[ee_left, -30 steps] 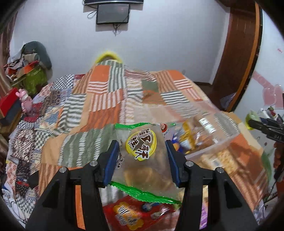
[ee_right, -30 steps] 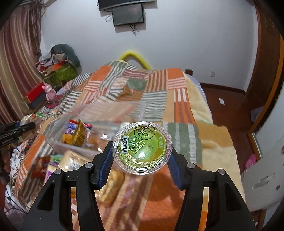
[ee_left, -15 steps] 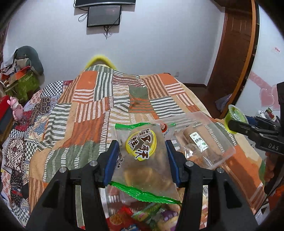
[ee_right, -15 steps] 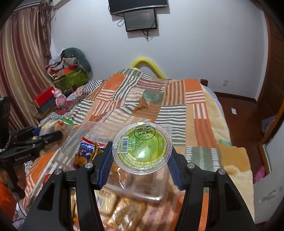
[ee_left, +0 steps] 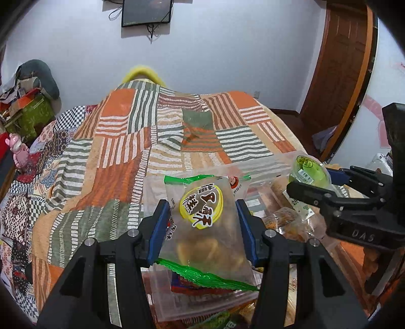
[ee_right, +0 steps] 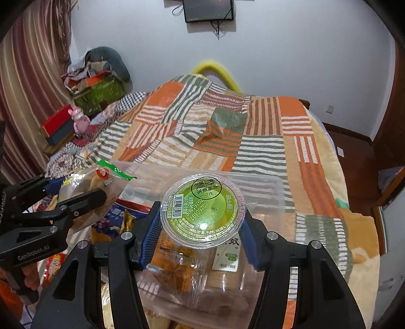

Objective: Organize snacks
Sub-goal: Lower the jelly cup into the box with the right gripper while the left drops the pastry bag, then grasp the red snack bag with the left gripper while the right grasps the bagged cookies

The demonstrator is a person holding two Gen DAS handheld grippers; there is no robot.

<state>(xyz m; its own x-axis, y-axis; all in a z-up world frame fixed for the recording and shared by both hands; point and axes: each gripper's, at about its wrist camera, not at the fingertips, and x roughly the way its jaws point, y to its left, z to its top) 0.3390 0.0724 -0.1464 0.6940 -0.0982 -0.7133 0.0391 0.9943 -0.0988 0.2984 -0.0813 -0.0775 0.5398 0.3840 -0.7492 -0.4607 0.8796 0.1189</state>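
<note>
Patchwork bedding in orange, green and striped squares covers the bed (ee_left: 121, 157) that carries everything. Nearest the lens in the left wrist view, the left claw (ee_left: 202, 222) is clamped on a clear pastry packet (ee_left: 205, 227) with green sealed edges and a yellow label, its blue pads pressing both sides, low in the centre of the frame. Under and just behind the packet lies a clear plastic bin (ee_left: 265, 164) with wrapped snacks (ee_left: 286, 222) inside. At the right edge of that view the right claw (ee_left: 316, 182) reaches in from the side.

In the right wrist view, the right claw (ee_right: 201, 222) grips a round green jelly cup (ee_right: 203, 210) by its rim, lid facing the camera, in the lower middle of the frame above the bin (ee_right: 276, 187). Wrapped snacks (ee_right: 174, 265) show through the bin's wall beneath the cup. At the left edge the left claw (ee_right: 73, 187) holds the pastry packet (ee_right: 98, 182) over the bin's left end.

Further back, the quilt runs up to a yellow headboard (ee_right: 215, 68). At upper left sit a red box (ee_right: 57, 124), a pink toy (ee_right: 79, 119) and a heap of clothes (ee_right: 98, 73); a dark screen (ee_right: 208, 10) hangs on the white wall at top centre.
</note>
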